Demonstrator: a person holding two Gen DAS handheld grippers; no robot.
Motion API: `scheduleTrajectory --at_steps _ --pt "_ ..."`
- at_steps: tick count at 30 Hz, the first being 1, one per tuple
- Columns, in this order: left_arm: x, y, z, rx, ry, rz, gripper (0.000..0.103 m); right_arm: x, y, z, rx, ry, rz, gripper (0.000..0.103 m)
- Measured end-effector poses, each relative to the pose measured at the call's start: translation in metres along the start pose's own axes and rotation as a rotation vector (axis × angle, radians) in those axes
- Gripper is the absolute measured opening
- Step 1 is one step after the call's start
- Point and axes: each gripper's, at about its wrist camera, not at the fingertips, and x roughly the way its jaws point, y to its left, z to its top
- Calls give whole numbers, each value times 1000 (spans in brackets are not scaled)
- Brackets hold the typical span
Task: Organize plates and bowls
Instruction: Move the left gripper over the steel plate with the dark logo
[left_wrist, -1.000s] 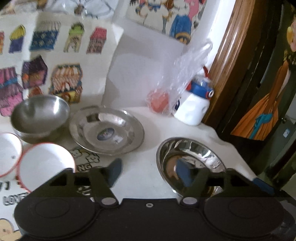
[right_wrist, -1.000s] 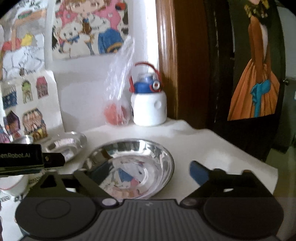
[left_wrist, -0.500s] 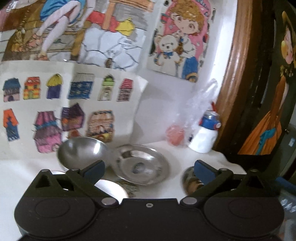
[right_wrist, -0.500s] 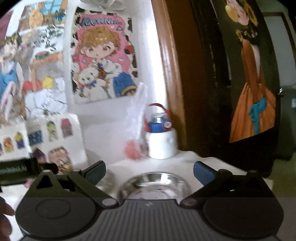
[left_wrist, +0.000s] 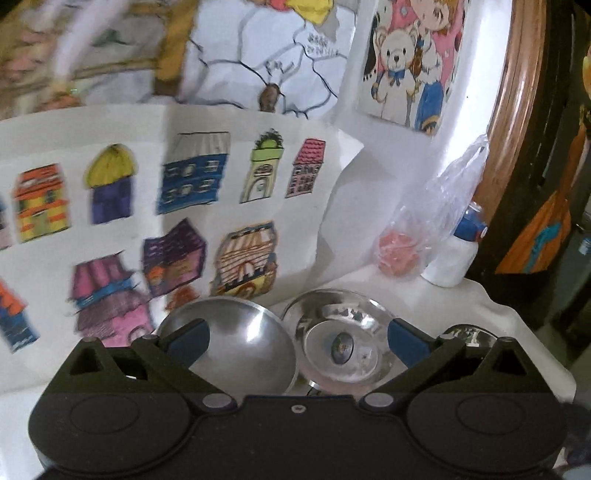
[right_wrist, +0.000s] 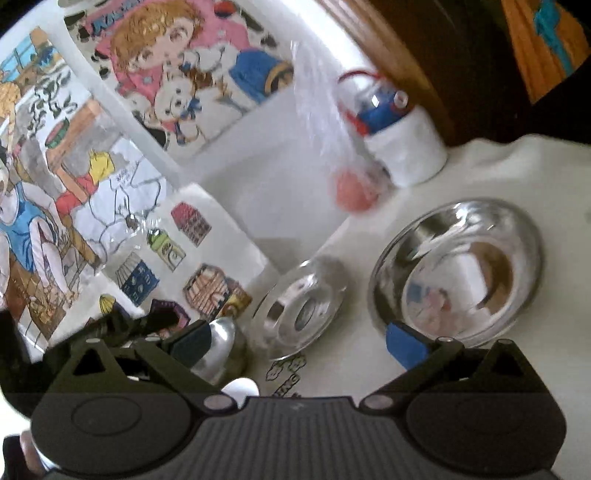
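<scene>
Two claws, both spread wide with nothing between the fingers: left claw (left_wrist: 295, 339) and right claw (right_wrist: 295, 343). Against a second ago, no dish lifted or shifted, only the aim of the cameras changed. Left view, drawn back and up half a second ago, now lower and nearer again, facing the steel bowl (left_wrist: 236, 339) at 11 o'clock of the gap and the stickered plate (left_wrist: 340, 343) just beside it at 1 o'clock; rims touching or barely apart, hard to tell. Right view now rolled hard to one side and blurred, with the deep plate (right_wrist: 461, 273) at 2 o'clock, clearly apart from the stickered plate at 12. Sliver of a white bowl (right_wrist: 240, 387) at 7 o'clock, close under the claw. Judged from this: sorting barely begun, the two plates not yet stacked, probably lining up for a first grasp. Open desk (right_wrist: 498, 173) between the two plates, enough for a claw to come down. Tighter at 12 o'clock, where the propped house drawing (left_wrist: 221, 184) stands right behind the bowl. Plastic bag (left_wrist: 406, 247) and water bottle (left_wrist: 452, 258) crowding the corner at 1 o'clock. Desk edge falling away at 3 o'clock near the deep plate, so safer to slide dishes toward 9.
</scene>
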Motion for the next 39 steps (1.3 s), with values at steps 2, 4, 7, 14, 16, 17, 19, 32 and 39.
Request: scheduleTrajectory --at_steps 2,4,7,14,16,17,19,32,39 --pt "14 -3 8 32 16 -28 102 13 -4 -4 8 19 17 103" --pt "29 -7 16 78 44 -65 102 28 -7 -7 25 37 28 103" --pt "53 -12 26 136 110 -110 102 44 -8 -13 37 48 31 103" --pt "100 -6 41 139 254 -175 102 70 -4 -19 28 57 57 103" --pt "110 -4 42 125 281 -182 102 74 -4 -21 12 47 59 103" --pt "115 -3 42 120 292 -184 102 74 -4 -22 5 38 65 103" --pt "124 -1 42 122 312 -182 102 75 -3 -24 -19 19 76 103" --pt "158 -5 42 166 398 -199 102 90 5 -31 -96 53 95 103" --pt "170 -6 39 186 431 -195 102 98 5 -33 -118 62 79 101"
